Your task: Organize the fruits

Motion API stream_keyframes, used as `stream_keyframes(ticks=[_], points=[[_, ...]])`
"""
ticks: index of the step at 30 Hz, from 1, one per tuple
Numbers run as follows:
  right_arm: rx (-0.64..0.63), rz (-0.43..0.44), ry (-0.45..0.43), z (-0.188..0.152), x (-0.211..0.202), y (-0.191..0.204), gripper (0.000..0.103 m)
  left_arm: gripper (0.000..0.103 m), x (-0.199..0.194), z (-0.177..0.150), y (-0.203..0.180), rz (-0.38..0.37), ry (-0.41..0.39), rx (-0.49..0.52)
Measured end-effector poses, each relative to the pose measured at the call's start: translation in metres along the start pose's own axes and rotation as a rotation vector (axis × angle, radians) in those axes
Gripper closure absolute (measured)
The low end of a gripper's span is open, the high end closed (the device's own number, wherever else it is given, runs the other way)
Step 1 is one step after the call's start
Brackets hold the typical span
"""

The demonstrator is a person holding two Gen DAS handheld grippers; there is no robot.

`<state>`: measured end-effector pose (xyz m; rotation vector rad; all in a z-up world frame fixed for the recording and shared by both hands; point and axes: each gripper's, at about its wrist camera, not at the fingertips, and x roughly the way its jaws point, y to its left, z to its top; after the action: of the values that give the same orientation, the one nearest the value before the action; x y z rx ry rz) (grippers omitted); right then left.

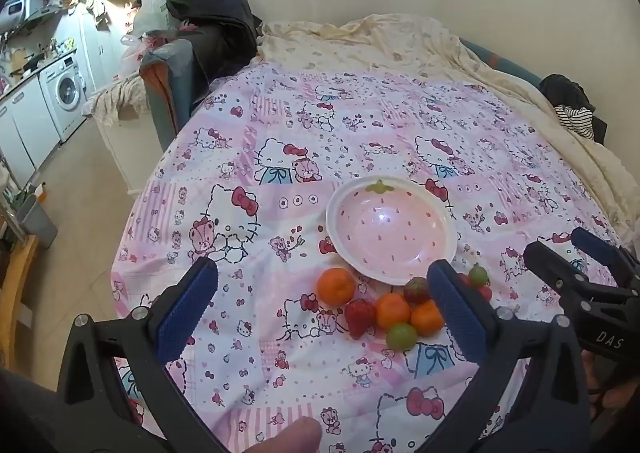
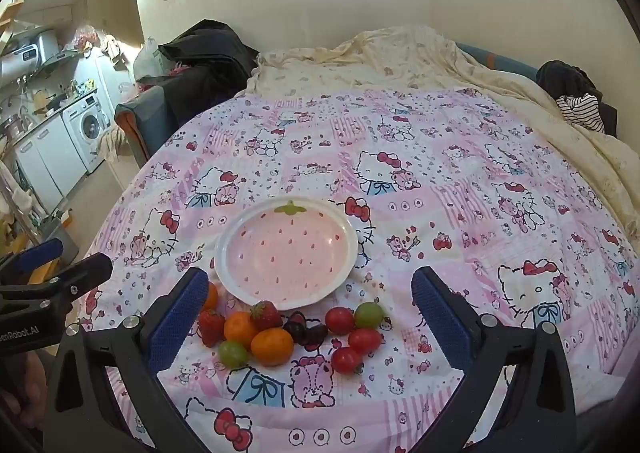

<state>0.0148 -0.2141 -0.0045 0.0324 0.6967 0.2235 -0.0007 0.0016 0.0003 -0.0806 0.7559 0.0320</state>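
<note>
Both grippers released, empty: right gripper (image 2: 310, 317) hovers over the fruit pile (image 2: 288, 329) on the bed (image 2: 460, 173), just near side of the strawberry plate (image 2: 348, 253). Left gripper (image 1: 322, 305) offset left, so right looks nearer.

A pink cartoon-cat print sheet (image 2: 440, 181) covered the bed, with a crumpled cream blanket (image 2: 400, 61) bunched at its far side against the wall. A striped garment (image 2: 582, 111) lay at the right edge beside dark clothing (image 2: 564, 79). To the left, a black bag (image 1: 212, 21) sat on a blue-grey chair (image 1: 172, 93). A white washing machine (image 1: 66, 93) stood under the kitchen worktop (image 1: 36, 71).
</note>
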Motion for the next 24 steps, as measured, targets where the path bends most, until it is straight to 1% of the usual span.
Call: stream_keyframes(ticks=[3,4,7,8,9,11,24], points=[[0.005,-0.002,-0.004,0.001,0.0,-0.001,0.0,0.0,-0.004,-0.001,0.001,0.009,-0.005,-0.002],[0.007,-0.002,-0.006,0.001,-0.001,-0.001,0.0,0.0,-0.001,0.004,0.002,0.002,0.013,-0.003],[0.011,-0.001,-0.007,0.0,-0.001,-0.001,0.0,0.0,-0.002,0.007,0.003,0.012,0.002,-0.001],[0.009,0.007,0.009,0.002,0.005,-0.007,0.0,0.0,-0.002,0.009,0.004,0.01,0.0,-0.001],[0.009,0.007,0.008,0.002,0.004,-0.007,0.0,0.0,-0.001,0.002,0.0,0.009,-0.006,0.003],[0.009,0.006,0.009,0.002,0.003,-0.006,0.0,0.0,0.003,0.003,0.002,-0.017,0.007,-0.006],[0.011,0.005,0.009,0.0,-0.001,-0.002,0.0,0.0,0.003,0.002,0.001,-0.021,0.008,-0.006]])
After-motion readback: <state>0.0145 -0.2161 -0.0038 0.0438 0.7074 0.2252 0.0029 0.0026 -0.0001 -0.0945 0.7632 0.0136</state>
